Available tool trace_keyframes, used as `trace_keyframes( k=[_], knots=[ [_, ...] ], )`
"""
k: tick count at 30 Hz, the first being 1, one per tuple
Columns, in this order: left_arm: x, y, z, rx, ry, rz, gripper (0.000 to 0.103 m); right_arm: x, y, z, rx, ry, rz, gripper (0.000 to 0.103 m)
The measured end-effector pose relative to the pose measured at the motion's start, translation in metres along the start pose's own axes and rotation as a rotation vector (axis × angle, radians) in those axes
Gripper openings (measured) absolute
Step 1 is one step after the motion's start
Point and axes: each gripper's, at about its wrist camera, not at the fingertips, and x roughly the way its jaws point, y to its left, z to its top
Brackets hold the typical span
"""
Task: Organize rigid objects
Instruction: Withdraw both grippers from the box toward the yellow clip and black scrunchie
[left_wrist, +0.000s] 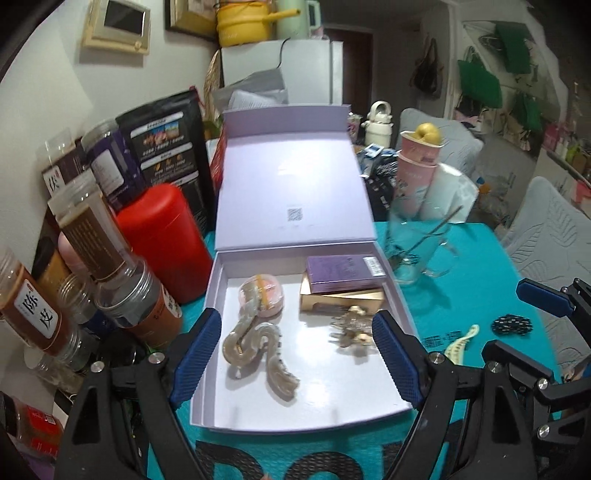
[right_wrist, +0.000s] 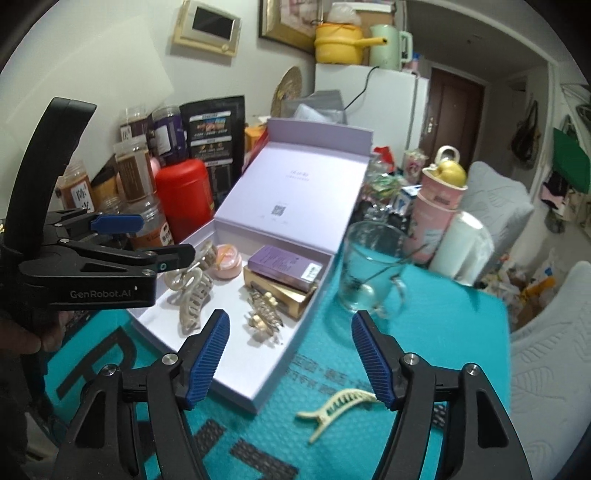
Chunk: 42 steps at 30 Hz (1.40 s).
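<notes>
A teal mat (right_wrist: 443, 332) covers the table across the lower half of both views. On it, at frame centre, sits an open lavender gift box (left_wrist: 229, 369) (right_wrist: 258, 384), its lid (left_wrist: 291, 184) (right_wrist: 295, 184) standing tilted back toward the top of the frame. Left of the box stands a red canister (left_wrist: 162, 240) (right_wrist: 183, 195) amid a cluster of spice jars (left_wrist: 92, 236) (right_wrist: 131, 177). Right of the box stands a clear glass mug (left_wrist: 417, 251) (right_wrist: 373, 269) with a thin metal stirrer inside.

Inside the box, upper right, a purple carton (left_wrist: 343, 271) (right_wrist: 282, 267) lies on a gold carton (left_wrist: 340, 297) (right_wrist: 295, 295). At the upper left is a round pink case (left_wrist: 264, 291) (right_wrist: 227, 266). A large beige claw clip (left_wrist: 255, 350) (right_wrist: 192, 291) lies at the box's lower left, touching the pink case in the left wrist view. A gold pearl clip (left_wrist: 351, 328) (right_wrist: 264, 314) lies just below the cartons.

Outside the box, on the mat at lower right, lies a cream hair clip (left_wrist: 460, 345) (right_wrist: 338, 406); a black patterned clip (left_wrist: 511, 325) shows just right of it in the left wrist view.

The left gripper (left_wrist: 295, 354) (right_wrist: 147, 240) hangs over the box with its jaws spread wide, holding nothing. The right gripper (right_wrist: 291, 358) (left_wrist: 539, 295) is likewise spread wide and empty, above the mat with the cream hair clip just beside its right finger
</notes>
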Motion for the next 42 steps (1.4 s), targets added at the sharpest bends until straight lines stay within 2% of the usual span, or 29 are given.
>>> trace_keyframes(
  k=[10,12,14,21,30,42],
  knots=[
    [-0.037,-0.049,-0.009,0.09,-0.066,-0.07,0.084,-0.053,-0.023,-0.026,0.04,-0.039,-0.053,0.071],
    [-0.04,-0.058,-0.011,0.098,-0.065,-0.102,0.084,-0.061,-0.029,-0.032,0.053,-0.043,-0.063,0.072],
    [-0.042,-0.07,-0.015,0.113,-0.061,-0.134,0.084,-0.071,-0.037,-0.041,0.074,-0.049,-0.069,0.081],
    [-0.041,-0.109,-0.03,0.167,-0.043,-0.207,0.084,-0.094,-0.059,-0.069,0.117,-0.041,-0.113,0.081],
    [-0.019,-0.148,-0.054,0.212,0.027,-0.267,0.084,-0.091,-0.089,-0.106,0.176,0.021,-0.14,0.081],
    [0.028,-0.178,-0.061,0.238,0.105,-0.279,0.084,-0.066,-0.129,-0.131,0.233,0.087,-0.164,0.081]
  ],
)
